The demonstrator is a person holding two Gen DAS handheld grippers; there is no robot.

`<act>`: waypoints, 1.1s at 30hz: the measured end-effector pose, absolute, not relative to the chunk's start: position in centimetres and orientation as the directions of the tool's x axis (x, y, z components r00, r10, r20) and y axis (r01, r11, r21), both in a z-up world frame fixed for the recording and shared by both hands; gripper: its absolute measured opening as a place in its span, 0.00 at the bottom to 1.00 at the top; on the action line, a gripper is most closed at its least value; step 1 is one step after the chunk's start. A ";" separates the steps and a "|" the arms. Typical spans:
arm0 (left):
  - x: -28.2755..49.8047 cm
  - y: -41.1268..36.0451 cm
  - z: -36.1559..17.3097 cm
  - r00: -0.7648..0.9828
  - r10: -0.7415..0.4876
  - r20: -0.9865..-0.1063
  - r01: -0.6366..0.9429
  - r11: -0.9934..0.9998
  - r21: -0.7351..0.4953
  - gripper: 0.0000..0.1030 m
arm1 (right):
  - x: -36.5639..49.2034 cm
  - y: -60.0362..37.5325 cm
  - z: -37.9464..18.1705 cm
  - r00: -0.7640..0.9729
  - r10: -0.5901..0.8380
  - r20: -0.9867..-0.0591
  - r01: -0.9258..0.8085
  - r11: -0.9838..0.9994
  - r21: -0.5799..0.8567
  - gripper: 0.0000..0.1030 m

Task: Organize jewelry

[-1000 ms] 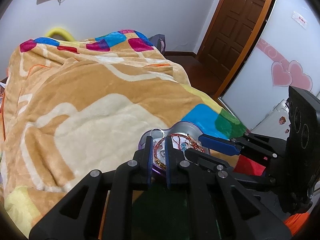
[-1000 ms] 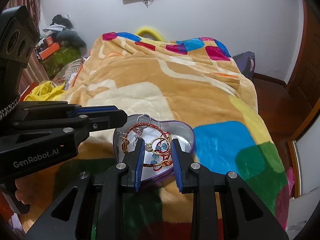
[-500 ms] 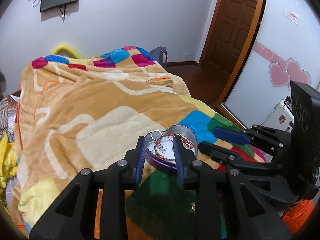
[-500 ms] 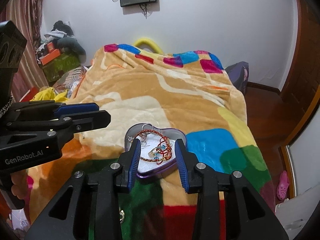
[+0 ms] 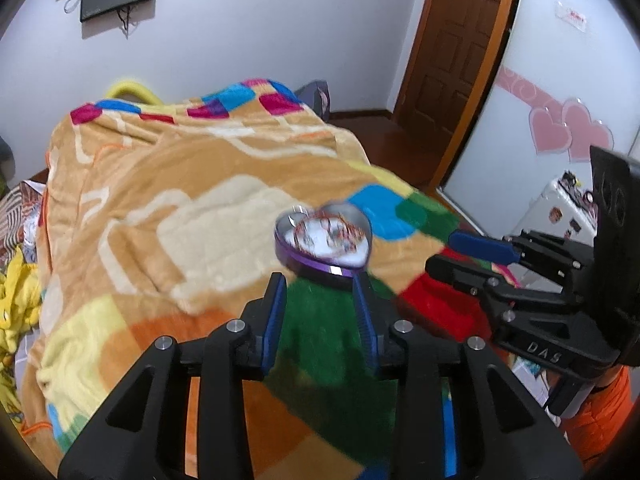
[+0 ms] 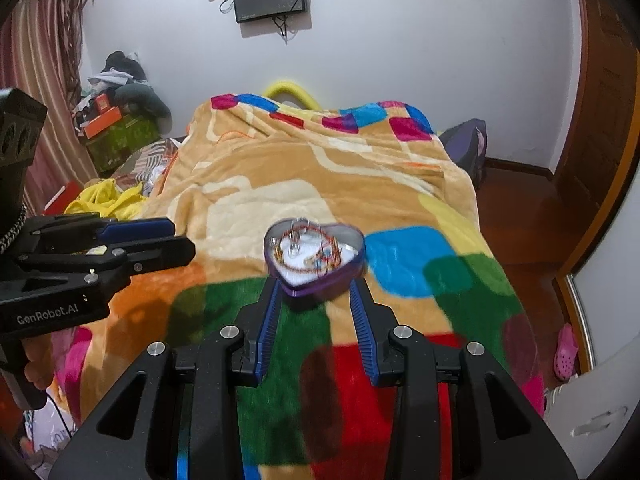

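Note:
A purple heart-shaped tin (image 5: pixel 324 262) sits on the patterned blanket, also in the right wrist view (image 6: pixel 316 284). It holds red and gold bracelets and rings (image 6: pixel 310 250) on a white lining. My left gripper (image 5: pixel 320 280) is open and empty, just short of the tin's near edge. My right gripper (image 6: pixel 314 286) is open and empty, also just short of the tin. Each gripper shows in the other's view, the right one (image 5: pixel 472 254) and the left one (image 6: pixel 176 240), both apart from the tin.
The colourful blanket (image 6: pixel 320 184) covers the bed. A yellow cloth (image 6: pixel 104 200) and piled boxes (image 6: pixel 116 128) lie left of the bed. A wooden door (image 5: pixel 456 48) and wooden floor (image 6: pixel 528 208) are to the right. A pink shoe (image 6: pixel 566 350) lies on the floor.
Both grippers have pulled back and up from the tin. The left gripper's jaws, narrow over the tin's rim before, are now wide open. The tin stays on the blanket.

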State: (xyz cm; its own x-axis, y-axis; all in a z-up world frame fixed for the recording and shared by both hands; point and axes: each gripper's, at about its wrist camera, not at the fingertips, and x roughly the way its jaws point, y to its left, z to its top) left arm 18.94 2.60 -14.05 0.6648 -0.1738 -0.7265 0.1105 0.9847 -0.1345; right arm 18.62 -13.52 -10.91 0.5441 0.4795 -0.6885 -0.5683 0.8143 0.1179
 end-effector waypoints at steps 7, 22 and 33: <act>17.1 2.1 -16.7 0.622 -0.168 -0.765 0.105 0.986 -0.130 0.33 | 17.1 -13.1 -13.6 0.470 0.487 -0.736 -0.577 0.801 0.160 0.32; 16.1 2.3 -19.7 0.574 -0.172 -0.800 0.100 0.985 -0.140 0.32 | 15.6 -10.5 -16.8 0.402 0.499 -0.768 -0.639 0.753 0.155 0.18; 17.3 0.1 -20.6 0.542 -0.215 -0.813 0.155 0.976 -0.155 0.32 | 15.9 -12.4 -15.7 0.457 0.502 -0.734 -0.621 0.771 0.140 0.18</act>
State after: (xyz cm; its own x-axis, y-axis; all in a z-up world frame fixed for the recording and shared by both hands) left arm 17.32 0.12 -20.56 0.5416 -0.2147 -0.8128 0.1546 0.9758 -0.1547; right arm 15.88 -12.45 -15.67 0.4570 0.5016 -0.7345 -0.6208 0.7713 0.1405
